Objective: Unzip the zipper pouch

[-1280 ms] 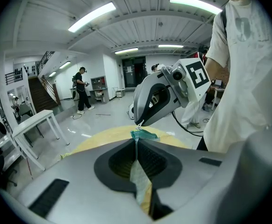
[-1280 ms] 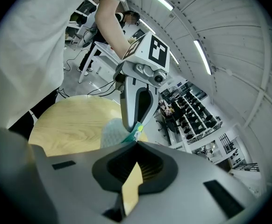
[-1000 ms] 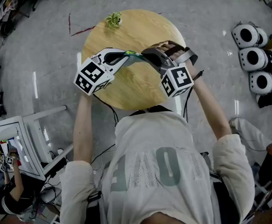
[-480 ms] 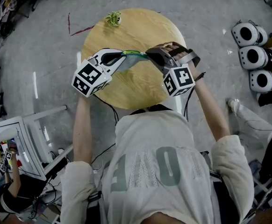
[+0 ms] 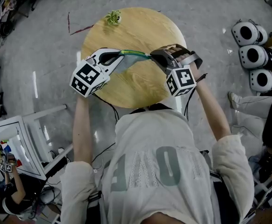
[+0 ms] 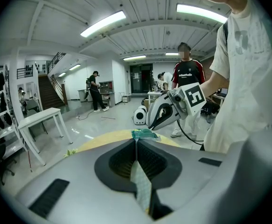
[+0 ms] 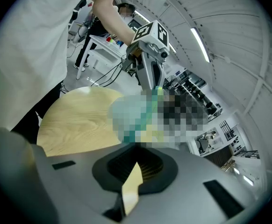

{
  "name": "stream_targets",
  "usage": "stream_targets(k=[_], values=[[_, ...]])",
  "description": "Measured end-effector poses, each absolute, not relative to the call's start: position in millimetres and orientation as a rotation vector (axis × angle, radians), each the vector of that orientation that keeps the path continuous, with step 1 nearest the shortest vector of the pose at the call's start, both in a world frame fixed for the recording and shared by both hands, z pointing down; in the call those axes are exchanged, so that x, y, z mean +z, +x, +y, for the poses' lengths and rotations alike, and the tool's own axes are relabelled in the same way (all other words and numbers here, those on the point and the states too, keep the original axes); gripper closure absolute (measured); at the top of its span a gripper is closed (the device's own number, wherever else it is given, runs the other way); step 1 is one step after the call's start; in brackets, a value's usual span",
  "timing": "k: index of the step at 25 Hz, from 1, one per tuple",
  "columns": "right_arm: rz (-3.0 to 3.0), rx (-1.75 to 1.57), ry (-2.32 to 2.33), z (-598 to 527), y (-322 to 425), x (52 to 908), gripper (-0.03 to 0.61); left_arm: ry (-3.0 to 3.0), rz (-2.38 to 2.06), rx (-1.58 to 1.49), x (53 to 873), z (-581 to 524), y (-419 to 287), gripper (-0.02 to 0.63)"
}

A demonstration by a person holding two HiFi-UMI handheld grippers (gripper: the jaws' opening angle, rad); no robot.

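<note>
A thin pouch with a green zipper [image 5: 135,54] hangs in the air over the round wooden table [image 5: 140,87], stretched between both grippers. My left gripper [image 5: 121,53] is shut on the pouch's left end; pale pouch fabric [image 6: 140,183] runs through its closed jaws and the green edge [image 6: 144,134] shows past them. My right gripper [image 5: 151,56] is shut on the zipper's right end, with a pale strip [image 7: 132,181] pinched between its jaws. In the right gripper view the pouch [image 7: 133,113] is mostly under a mosaic patch. Each gripper faces the other: the right gripper [image 6: 166,110] and the left gripper [image 7: 150,55].
A small green plant [image 5: 113,17] stands at the table's far edge. Three white round devices [image 5: 251,55] sit on the floor at the right. A white table [image 5: 21,141] stands at the lower left. People stand around the room [image 6: 186,78].
The two grippers have drawn apart, the right one to the right and the left one slightly left. The green zipper line between them is longer.
</note>
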State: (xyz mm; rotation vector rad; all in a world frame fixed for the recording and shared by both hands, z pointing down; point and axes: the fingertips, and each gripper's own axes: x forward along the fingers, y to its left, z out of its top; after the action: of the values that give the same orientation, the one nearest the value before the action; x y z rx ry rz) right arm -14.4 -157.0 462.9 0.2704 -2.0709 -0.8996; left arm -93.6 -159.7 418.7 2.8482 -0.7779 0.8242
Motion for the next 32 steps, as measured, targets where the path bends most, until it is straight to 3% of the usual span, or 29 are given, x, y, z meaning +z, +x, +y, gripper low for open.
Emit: stream_targets(k=[32], values=[[-2.036, -0.789, 0.262, -146, 20, 488, 0.551, 2.814, -0.823, 0.864, 423, -156, -115, 0.581]])
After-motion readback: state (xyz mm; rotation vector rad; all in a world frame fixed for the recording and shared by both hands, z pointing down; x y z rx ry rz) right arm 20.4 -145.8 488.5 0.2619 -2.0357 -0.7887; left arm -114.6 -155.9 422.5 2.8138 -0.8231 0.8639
